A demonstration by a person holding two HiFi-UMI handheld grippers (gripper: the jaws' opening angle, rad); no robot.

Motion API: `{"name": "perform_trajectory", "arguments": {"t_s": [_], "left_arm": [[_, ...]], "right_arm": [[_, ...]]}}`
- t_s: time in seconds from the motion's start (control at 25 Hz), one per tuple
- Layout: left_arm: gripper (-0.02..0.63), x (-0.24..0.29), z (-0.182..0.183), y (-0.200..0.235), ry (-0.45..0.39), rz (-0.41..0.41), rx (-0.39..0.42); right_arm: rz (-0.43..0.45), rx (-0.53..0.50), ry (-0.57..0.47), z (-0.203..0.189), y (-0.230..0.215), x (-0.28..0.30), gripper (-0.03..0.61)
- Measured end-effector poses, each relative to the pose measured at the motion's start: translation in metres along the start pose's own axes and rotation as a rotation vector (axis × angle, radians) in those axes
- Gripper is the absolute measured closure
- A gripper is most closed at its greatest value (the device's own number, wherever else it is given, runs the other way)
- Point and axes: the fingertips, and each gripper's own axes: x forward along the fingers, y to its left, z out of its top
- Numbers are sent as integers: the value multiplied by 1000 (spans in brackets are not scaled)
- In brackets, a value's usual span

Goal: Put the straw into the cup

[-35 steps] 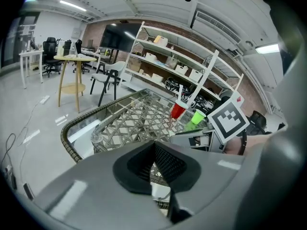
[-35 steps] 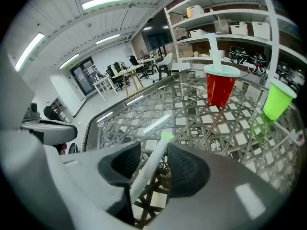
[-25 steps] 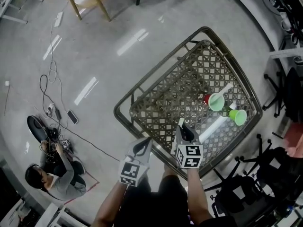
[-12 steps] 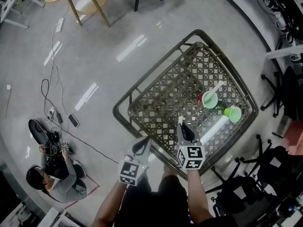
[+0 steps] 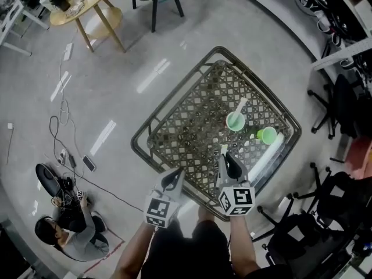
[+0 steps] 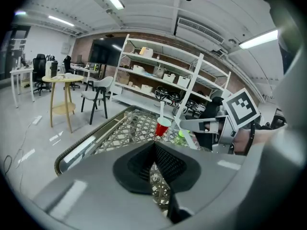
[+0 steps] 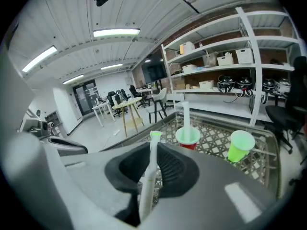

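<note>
Between the right tool's [image 7: 151,169] jaws, just closed, sits the straw [image 7: 153,145].

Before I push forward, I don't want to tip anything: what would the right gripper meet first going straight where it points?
Probably the red cup, ahead of the straw the right gripper holds; depth is unclear, so the table could come first.

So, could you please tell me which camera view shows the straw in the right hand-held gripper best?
The right gripper view: the straw stands close-up, clamped in the right hand-held gripper. The head view shows only its small pale tip above that gripper; in the left gripper view I cannot make it out.
</note>
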Motion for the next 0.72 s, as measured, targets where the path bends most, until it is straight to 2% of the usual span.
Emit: {"name": "perform_trajectory", "arguments": {"t_s": [0.44, 0.56, 0.72], "left_arm": [[607, 17, 48, -61, -46, -84, 92], [607, 24, 55, -77, -51, -106, 121], [607, 31, 53, -99, -40, -129, 132]], "right_arm": [[-56, 21, -240, 67, -45, -77, 528], [-71, 11, -311, 81, -57, -95, 528], [-100, 45, -402, 99, -82, -116, 528]]}}
